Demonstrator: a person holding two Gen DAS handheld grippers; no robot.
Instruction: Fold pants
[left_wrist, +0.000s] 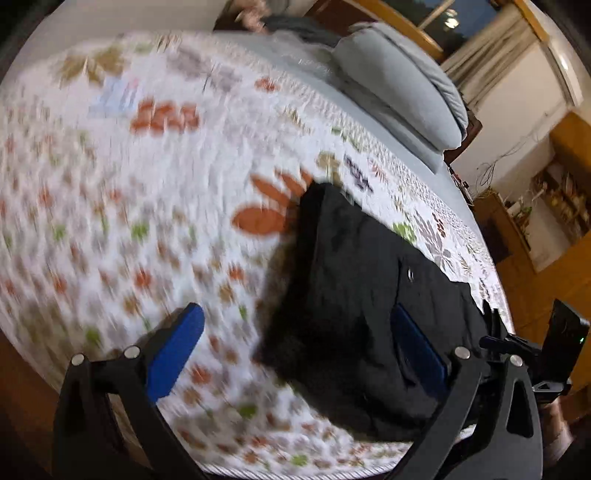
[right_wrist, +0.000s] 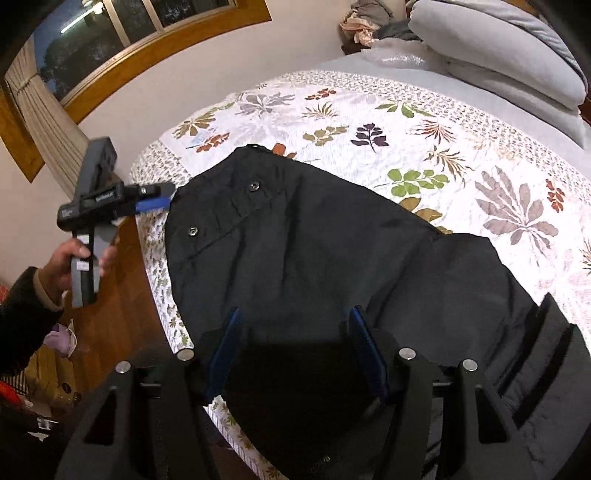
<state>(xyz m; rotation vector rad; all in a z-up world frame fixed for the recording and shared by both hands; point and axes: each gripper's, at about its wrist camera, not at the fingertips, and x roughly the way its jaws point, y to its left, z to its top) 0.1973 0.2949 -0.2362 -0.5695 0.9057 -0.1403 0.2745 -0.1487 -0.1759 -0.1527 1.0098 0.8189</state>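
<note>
1. Right wrist view: black pants (right_wrist: 314, 258) lie spread on the floral quilt (right_wrist: 424, 122) at the near corner of the bed, reaching past the quilt's near edge toward the camera.
2. Two metal snap buttons (right_wrist: 254, 185) show on the pants' far left part, along a flap seam.
3. The right gripper (right_wrist: 297, 347) hangs over the pants' near part, its blue pads (right_wrist: 225, 343) standing moderately apart with only flat cloth showing below them; nothing is pinched between.
4. At the pants' left edge the left gripper (right_wrist: 162, 197) points its blue tip right at the cloth; from this side I cannot tell whether it touches.
5. A hand (right_wrist: 68, 262) in a dark sleeve (right_wrist: 22, 314) holds that gripper's handle, out beyond the quilt over the wooden floor (right_wrist: 110, 306).
6. Left wrist view: much blurred. The left gripper (left_wrist: 295, 354) has its jaws wide; one pad (left_wrist: 177, 350) is over bare quilt (left_wrist: 147, 184), the other over the pants (left_wrist: 369, 295).
7. Grey pillows (right_wrist: 498, 55) are stacked well beyond the pants at the bed's far end.
</note>
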